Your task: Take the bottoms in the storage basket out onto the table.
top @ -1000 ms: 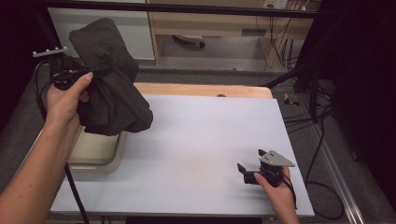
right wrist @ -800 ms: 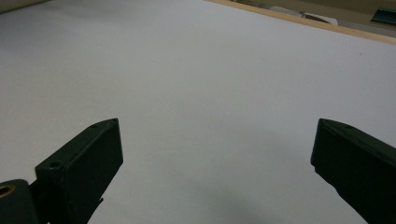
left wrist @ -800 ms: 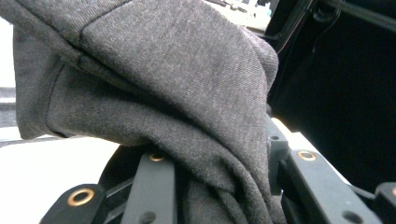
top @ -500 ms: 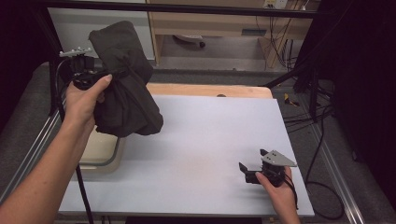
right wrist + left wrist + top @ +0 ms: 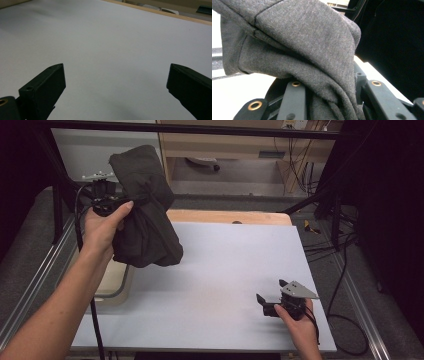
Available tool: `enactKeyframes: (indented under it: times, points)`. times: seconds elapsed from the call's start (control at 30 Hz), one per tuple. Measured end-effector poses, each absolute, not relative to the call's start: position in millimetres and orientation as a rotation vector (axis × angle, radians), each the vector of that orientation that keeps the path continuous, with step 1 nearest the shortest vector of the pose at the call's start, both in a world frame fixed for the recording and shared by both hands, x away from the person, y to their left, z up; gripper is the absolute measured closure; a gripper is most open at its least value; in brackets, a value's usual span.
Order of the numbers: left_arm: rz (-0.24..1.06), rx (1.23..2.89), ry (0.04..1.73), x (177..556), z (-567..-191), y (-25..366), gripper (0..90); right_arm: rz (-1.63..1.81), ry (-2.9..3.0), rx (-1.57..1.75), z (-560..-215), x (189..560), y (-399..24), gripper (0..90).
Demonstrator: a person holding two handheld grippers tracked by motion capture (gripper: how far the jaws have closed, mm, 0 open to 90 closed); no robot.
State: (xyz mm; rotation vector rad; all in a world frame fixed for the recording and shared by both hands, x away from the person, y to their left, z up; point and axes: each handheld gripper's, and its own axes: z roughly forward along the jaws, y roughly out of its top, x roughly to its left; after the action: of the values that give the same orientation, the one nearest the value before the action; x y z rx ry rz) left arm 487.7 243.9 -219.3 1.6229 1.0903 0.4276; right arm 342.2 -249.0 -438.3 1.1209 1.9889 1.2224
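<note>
A dark grey cloth hangs bunched in the air over the table's left side. My left gripper is shut on its upper part, with the person's left hand around the gripper. In the left gripper view the cloth drapes over and between the black jaws of the left gripper, hiding the tips. My right gripper rests low near the table's front right corner, held by the right hand. Its jaws stand wide apart in the right gripper view, so the right gripper is open with nothing but white table between them.
A beige tub sits at the table's left edge, partly under the forearm. The white tabletop spreads between the grippers, with a wooden strip along its far edge. Cables trail on the floor at the right.
The left hand has carried the cloth rightward and a little farther off, from over the tub to above the white tabletop. The right gripper has stayed put.
</note>
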Motion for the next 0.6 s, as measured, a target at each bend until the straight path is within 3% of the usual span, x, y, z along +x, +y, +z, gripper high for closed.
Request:
enactKeyframes:
  times: [0.6]
  points:
    - [0.428,1.627,1.13,510.2,-248.8,230.2,65.3,1.243,1.975,1.127,-437.9,342.2,-248.5,2.9]
